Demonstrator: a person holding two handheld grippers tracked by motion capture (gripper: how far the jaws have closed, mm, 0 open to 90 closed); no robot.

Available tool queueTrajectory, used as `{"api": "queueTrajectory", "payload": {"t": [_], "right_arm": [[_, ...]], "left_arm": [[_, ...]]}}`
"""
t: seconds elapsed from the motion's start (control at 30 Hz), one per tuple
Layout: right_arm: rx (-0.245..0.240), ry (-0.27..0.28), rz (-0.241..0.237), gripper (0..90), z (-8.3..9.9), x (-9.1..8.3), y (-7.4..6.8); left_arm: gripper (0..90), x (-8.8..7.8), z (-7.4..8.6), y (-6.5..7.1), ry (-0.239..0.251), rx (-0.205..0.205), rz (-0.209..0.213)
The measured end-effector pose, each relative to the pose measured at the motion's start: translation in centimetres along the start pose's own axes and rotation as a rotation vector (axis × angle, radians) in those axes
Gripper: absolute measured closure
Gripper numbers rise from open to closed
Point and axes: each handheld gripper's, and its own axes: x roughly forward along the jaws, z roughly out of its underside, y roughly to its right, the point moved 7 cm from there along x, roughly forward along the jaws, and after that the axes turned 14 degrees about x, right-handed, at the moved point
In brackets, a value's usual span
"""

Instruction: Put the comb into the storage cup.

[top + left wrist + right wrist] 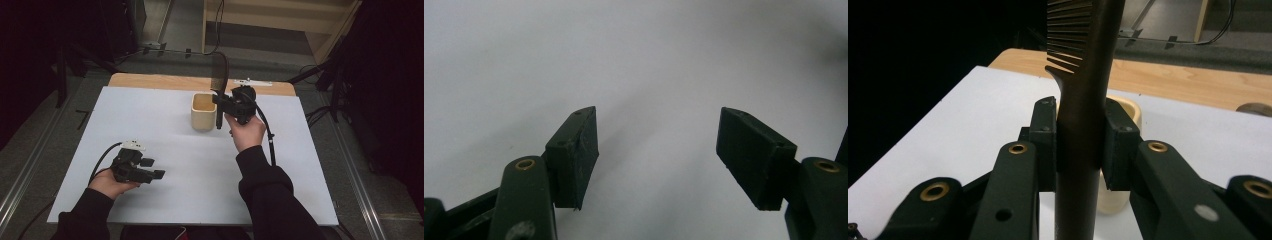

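Note:
A dark comb (219,85) stands upright, teeth end up, with my right gripper (220,101) shut on its handle. In the right gripper view the comb (1083,90) runs between both pads (1045,132) from top to bottom. Just left of it stands a cream cup (203,112), open end up, whose rim (1128,105) shows behind the jaws. My left gripper (152,168) hovers low over the white table cover near the front left, open, with nothing between its fingertips (579,150).
The white cover (190,165) lies over a wooden table (165,81) whose far edge is bare. A small white label (252,82) lies at the back. Cables and dark stands surround the table on the floor.

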Motion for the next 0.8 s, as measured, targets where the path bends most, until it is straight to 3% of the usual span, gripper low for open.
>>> {"api": "queueTrajectory", "payload": {"t": [0.47,0.8], "right_arm": [[-0.012,0.010,0.004,70.2,-1.3,0.8,-0.8],[0.029,0.033,0.009,70.2,-2.7,1.5,-0.4]], "left_arm": [[33.8,-0.1,0.0,-0.2,0.002,0.005,0.008],[33.8,0.1,0.0,-0.1,-0.001,0.017,0.017]]}}
